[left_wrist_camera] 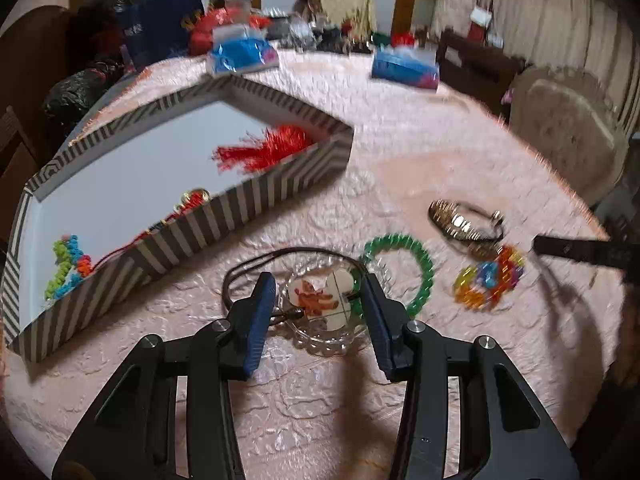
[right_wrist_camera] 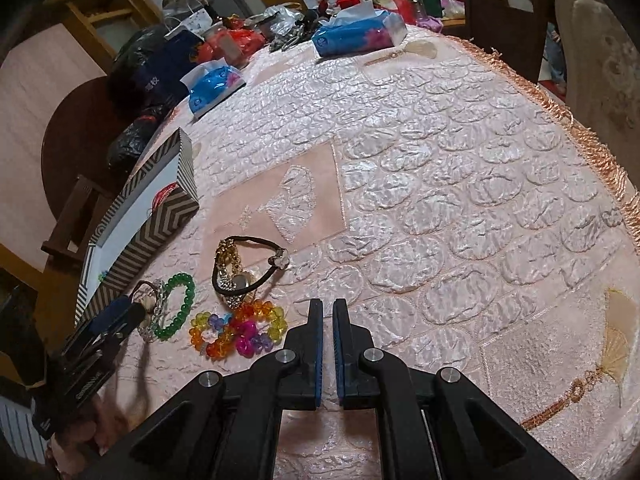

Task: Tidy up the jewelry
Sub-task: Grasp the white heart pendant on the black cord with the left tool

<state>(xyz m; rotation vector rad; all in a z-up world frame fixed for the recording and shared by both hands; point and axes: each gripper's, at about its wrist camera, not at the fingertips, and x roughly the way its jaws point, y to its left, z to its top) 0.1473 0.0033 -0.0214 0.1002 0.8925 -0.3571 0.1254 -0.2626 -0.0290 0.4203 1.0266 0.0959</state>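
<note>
My left gripper (left_wrist_camera: pixel 318 292) is open, its jaws on either side of a clear bead bracelet with a cartoon charm (left_wrist_camera: pixel 320 304) and a brown cord (left_wrist_camera: pixel 248 264) on the pink tablecloth. A green bead bracelet (left_wrist_camera: pixel 420 256), a multicoloured bead bracelet (left_wrist_camera: pixel 490 276) and a gold watch with a black hair tie (left_wrist_camera: pixel 460 224) lie to its right. The striped box (left_wrist_camera: pixel 240 204) at left holds a red tassel (left_wrist_camera: pixel 264 148) and colourful beads (left_wrist_camera: pixel 68 260). My right gripper (right_wrist_camera: pixel 328 312) is shut and empty, just right of the multicoloured bracelet (right_wrist_camera: pixel 240 330). The left gripper (right_wrist_camera: pixel 116 320) shows there by the green bracelet (right_wrist_camera: pixel 180 304).
Two blue tissue packs (right_wrist_camera: pixel 356 34) (right_wrist_camera: pixel 214 86) and a clutter of bags and small items (right_wrist_camera: pixel 240 36) sit at the far side of the table. The fringed table edge (right_wrist_camera: pixel 592 148) runs along the right, with a chair (right_wrist_camera: pixel 600 60) beyond it.
</note>
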